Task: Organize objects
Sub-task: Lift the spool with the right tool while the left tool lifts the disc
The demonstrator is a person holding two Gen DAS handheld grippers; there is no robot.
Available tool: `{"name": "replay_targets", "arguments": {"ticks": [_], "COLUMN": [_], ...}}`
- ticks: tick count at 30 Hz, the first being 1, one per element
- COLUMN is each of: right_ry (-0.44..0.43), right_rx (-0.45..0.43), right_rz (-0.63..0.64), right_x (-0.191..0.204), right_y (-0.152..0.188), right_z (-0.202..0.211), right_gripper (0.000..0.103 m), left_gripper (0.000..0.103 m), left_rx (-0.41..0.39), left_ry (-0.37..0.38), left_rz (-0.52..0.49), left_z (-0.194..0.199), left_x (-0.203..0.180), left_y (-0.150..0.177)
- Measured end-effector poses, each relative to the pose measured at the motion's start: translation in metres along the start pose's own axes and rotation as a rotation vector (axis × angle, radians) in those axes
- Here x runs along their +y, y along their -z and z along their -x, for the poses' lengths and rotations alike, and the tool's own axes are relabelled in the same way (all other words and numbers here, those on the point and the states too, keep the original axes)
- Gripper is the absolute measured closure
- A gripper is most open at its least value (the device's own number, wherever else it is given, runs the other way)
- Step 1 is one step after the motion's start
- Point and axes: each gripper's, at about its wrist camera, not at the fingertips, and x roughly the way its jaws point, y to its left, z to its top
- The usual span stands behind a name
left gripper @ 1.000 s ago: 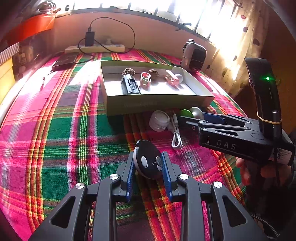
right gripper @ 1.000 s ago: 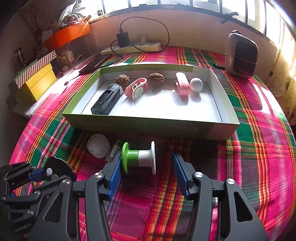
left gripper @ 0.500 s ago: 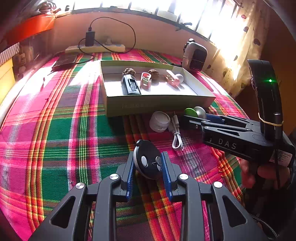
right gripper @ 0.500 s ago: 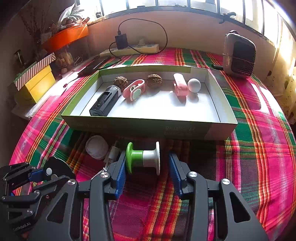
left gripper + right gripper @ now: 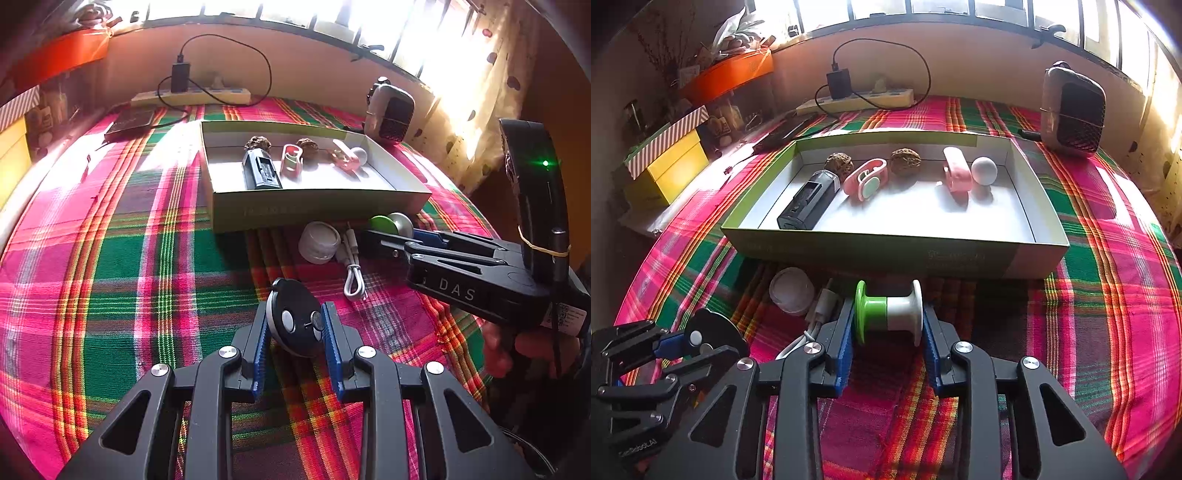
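My left gripper [image 5: 295, 325] is shut on a round black key fob [image 5: 293, 317] with small buttons, low over the plaid cloth. My right gripper [image 5: 888, 317] is shut on a green and white spool [image 5: 888, 312], just in front of the open cardboard box [image 5: 894, 254]. The box holds a black device [image 5: 809, 201], two walnuts [image 5: 905, 162], a pink clip [image 5: 866, 179], a pink case [image 5: 956, 173] and a white ball [image 5: 984, 171]. The right gripper also shows in the left wrist view [image 5: 391, 230], and the left gripper in the right wrist view [image 5: 698, 339].
A white cap [image 5: 792, 295] and a white cable [image 5: 352, 269] lie on the cloth before the box. A small heater [image 5: 1073, 110] stands at the back right. A power strip [image 5: 855, 99] with a charger lies by the wall. Yellow boxes [image 5: 668, 162] stand at the left.
My right gripper's jaws have closed from wide apart onto the ends of the spool. My left gripper holds the fob as before, hardly moved.
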Motion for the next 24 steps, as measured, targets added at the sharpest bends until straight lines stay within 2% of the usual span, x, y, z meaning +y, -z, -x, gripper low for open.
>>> {"name": "replay_targets", "arguments": {"ticks": [24], "right_ry": [-0.005], "right_rx": [-0.002], "right_rz": [-0.006], "right_x": [-0.002], "right_y": [0.0016], "right_z": [0.0034], "right_gripper": [0.07], "left_gripper": [0.078], "left_rx": [-0.003], "left_ry": [-0.004], "left_rz": [0.003], "left_z": [-0.0009], "left_x": [0.0005], "left_y": [-0.0007]}}
